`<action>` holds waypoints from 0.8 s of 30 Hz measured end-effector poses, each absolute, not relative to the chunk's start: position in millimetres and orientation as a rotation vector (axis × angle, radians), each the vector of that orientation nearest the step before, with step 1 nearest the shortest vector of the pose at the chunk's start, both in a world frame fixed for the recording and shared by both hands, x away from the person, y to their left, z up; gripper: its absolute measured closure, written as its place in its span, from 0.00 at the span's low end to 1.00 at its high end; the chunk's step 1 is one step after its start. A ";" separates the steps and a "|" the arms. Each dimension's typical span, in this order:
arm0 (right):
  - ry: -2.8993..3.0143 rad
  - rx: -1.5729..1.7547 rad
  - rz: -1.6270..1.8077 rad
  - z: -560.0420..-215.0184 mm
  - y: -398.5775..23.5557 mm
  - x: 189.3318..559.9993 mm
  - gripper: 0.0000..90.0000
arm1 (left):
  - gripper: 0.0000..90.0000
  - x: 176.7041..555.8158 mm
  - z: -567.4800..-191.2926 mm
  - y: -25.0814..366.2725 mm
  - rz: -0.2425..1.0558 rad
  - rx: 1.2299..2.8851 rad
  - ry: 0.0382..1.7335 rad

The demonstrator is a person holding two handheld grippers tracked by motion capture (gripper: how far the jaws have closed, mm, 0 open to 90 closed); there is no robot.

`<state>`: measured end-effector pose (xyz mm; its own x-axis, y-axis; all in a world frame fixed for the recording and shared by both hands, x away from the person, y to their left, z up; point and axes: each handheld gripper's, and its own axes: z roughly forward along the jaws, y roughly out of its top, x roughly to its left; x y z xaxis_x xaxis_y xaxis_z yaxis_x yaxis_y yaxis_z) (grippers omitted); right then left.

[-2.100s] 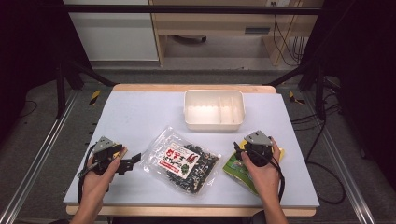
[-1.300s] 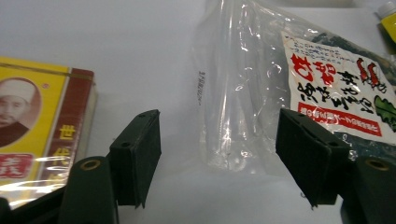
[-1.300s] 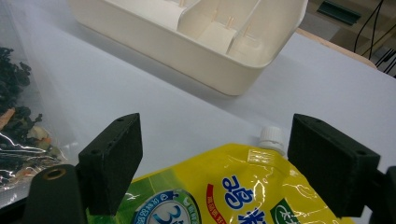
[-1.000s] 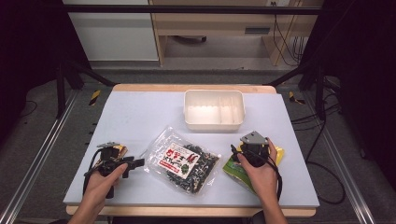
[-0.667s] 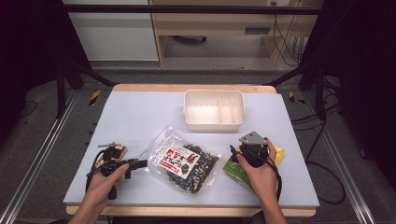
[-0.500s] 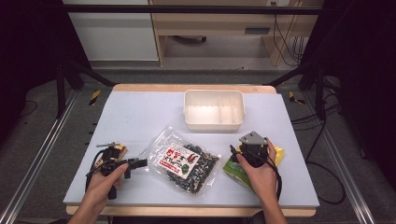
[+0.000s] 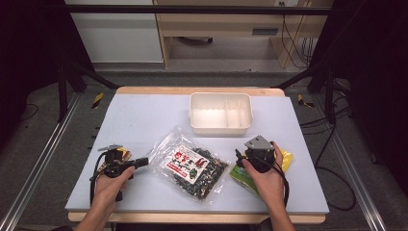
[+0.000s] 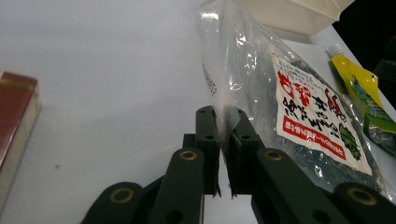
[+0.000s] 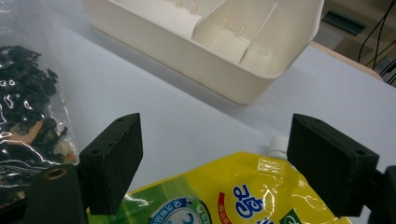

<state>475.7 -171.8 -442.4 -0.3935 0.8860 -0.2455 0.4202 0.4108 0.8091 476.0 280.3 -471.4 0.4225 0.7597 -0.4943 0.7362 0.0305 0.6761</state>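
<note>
Left gripper (image 8: 223,140) just clamped onto clear bag (image 8: 299,107) edge, right gripper (image 9: 233,154) spread wide above yellow pouch (image 9: 243,196); neither item yet in tray (image 7: 221,113).

No lettering is legible — the clear bag's (image 8: 261,93) red-and-white label (image 8: 313,121) stays unreadable.
</note>
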 end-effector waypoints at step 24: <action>2.324 0.907 1.042 -378.1 -111.7 501.7 0.20 | 0.99 500.4 -378.0 268.6 0.290 1.965 1.026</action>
<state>501.7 -111.7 -378.1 -0.6913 0.7129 -0.1176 0.3864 0.5023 0.7736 500.4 268.6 -378.0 0.6320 0.7546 -0.1767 0.5503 -0.2764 0.7879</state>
